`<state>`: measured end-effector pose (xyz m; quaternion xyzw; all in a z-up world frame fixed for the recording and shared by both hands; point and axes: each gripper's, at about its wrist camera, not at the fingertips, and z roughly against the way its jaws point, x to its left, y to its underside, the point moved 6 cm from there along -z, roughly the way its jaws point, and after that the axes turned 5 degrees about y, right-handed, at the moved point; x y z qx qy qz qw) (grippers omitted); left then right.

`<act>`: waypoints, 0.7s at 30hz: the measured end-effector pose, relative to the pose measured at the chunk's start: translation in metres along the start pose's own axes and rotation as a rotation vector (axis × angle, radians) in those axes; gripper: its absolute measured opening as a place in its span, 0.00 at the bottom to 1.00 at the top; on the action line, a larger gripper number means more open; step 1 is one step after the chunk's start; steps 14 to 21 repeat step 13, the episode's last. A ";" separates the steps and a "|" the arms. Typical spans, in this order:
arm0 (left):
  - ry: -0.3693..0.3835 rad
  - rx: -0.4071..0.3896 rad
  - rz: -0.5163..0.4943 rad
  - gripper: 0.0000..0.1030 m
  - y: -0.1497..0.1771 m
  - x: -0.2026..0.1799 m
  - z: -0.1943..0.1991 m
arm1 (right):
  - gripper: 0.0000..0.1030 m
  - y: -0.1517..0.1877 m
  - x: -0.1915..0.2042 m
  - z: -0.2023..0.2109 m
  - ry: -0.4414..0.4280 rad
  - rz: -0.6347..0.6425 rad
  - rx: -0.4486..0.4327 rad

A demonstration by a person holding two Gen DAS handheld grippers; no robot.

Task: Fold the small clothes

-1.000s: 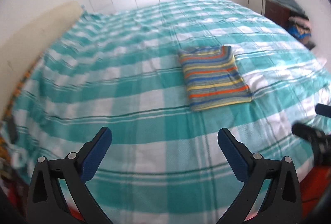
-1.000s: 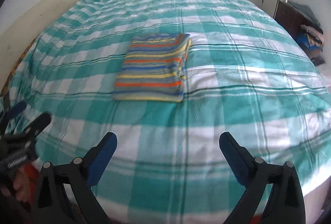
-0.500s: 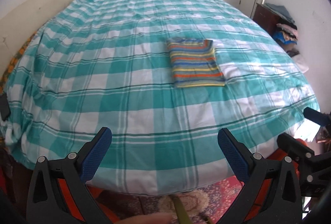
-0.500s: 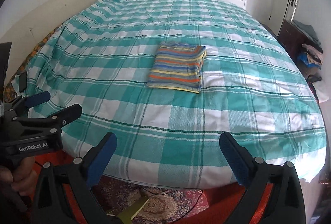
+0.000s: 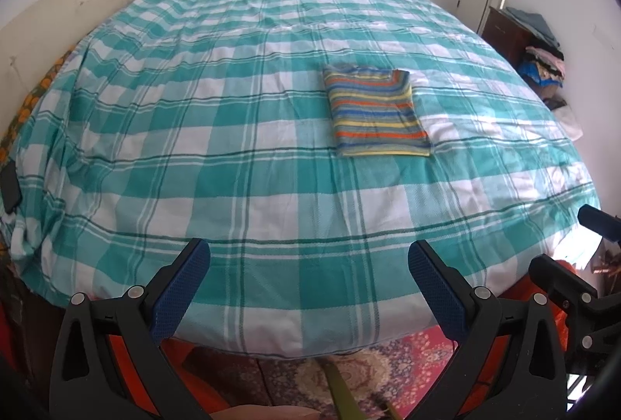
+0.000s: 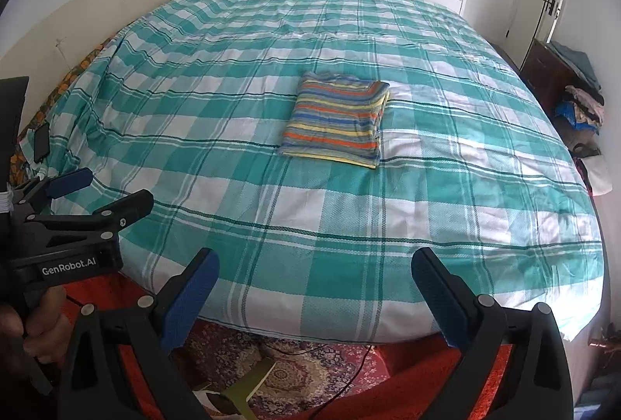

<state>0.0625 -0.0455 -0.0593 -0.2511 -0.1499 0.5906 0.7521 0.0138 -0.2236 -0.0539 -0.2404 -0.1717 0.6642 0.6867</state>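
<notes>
While both claws have pulled back past the bed (image 5: pixel 271 226) edge, the striped garment (image 5: pixel 374 111) lies folded well ahead of the left claw (image 5: pixel 308 288), slightly right. Left claw and right claw (image 6: pixel 314 295) released, empty. Judgement: fold complete.

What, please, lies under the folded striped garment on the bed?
The folded striped garment rests directly on the teal-and-white checked bedspread. Whatever the bedspread covers is hidden.

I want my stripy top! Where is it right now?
The stripy top lies folded flat near the middle of the green checked bed, away from both claws, centre in the right view, right of centre in the left.
</notes>
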 end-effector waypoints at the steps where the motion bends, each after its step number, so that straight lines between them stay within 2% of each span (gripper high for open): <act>1: 0.000 0.001 -0.001 0.99 0.000 0.000 0.000 | 0.96 -0.001 0.000 0.000 0.004 0.003 0.000; 21: -0.012 -0.032 -0.014 0.99 0.002 0.001 0.006 | 0.96 0.002 -0.001 -0.004 0.022 -0.001 0.001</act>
